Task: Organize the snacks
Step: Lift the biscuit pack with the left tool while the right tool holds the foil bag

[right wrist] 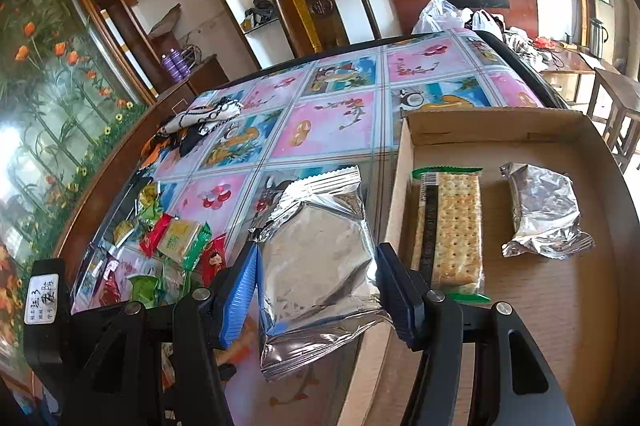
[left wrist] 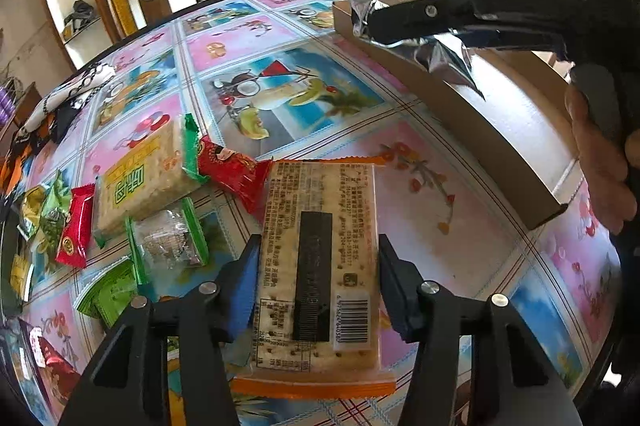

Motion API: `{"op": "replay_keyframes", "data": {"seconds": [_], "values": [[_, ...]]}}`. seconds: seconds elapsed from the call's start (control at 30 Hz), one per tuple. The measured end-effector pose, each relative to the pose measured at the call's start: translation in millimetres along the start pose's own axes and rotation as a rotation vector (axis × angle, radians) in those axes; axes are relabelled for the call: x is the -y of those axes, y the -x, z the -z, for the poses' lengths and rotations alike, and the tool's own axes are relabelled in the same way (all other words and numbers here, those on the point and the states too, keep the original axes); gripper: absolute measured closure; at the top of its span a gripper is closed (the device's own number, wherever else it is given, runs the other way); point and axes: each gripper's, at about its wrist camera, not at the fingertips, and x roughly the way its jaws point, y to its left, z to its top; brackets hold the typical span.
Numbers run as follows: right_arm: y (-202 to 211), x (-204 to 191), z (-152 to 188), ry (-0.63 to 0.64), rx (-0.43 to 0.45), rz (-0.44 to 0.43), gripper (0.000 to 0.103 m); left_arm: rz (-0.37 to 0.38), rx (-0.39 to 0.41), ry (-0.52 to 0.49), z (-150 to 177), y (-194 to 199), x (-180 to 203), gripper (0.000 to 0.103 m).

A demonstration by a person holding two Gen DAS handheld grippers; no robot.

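We can read the raised letters "DAS" on the black body of the right gripper [left wrist: 362, 22], seen from the left wrist view. The orange-edged cracker packet [left wrist: 316, 266] carries a white barcode label with a row of digits beneath it, too small for us to read with certainty, and blocks of small printed Chinese text we cannot make out. The green-edged cracker packet [left wrist: 148, 178] shows large green Chinese characters on a yellow panel. In the right wrist view, a white sticker [right wrist: 42, 300] on the black device at lower left bears handwritten Chinese characters and what looks like a "3".
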Motion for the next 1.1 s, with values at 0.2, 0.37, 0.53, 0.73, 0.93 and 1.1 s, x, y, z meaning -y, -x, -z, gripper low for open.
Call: {"op": "replay_keyframes", "data": {"seconds": [0.2, 0.37, 0.53, 0.73, 0.93, 1.1], "values": [[-0.1, -9.0, 3.5, 0.030, 0.007, -0.012, 0.040, -0.017, 0.019, 0.041, -0.5, 0.5, -4.3, 0.050], [-1.2, -16.4, 6.5, 0.057, 0.010, -0.016, 0.040, -0.014, 0.076, 0.098, -3.6, 11.8, -14.3, 0.050], [-4.1, -21.7, 8.9, 0.077, 0.005, -0.012, 0.040, -0.044, 0.143, 0.178, -7.3, 23.6, -30.9, 0.050], [-8.1, -30.3, 13.4, 0.107, -0.006, -0.019, 0.040, -0.137, 0.199, 0.288, -8.9, 32.5, -55.5, 0.050], [-15.4, -44.8, 20.1, 0.165, -0.024, -0.024, 0.040, -0.173, 0.205, 0.332, -7.2, 33.0, -65.9, 0.050], [-15.8, -44.4, 20.1, 0.170, -0.020, -0.023, 0.040, -0.223, 0.222, 0.291, -6.6, 35.0, -56.0, 0.050]]}}
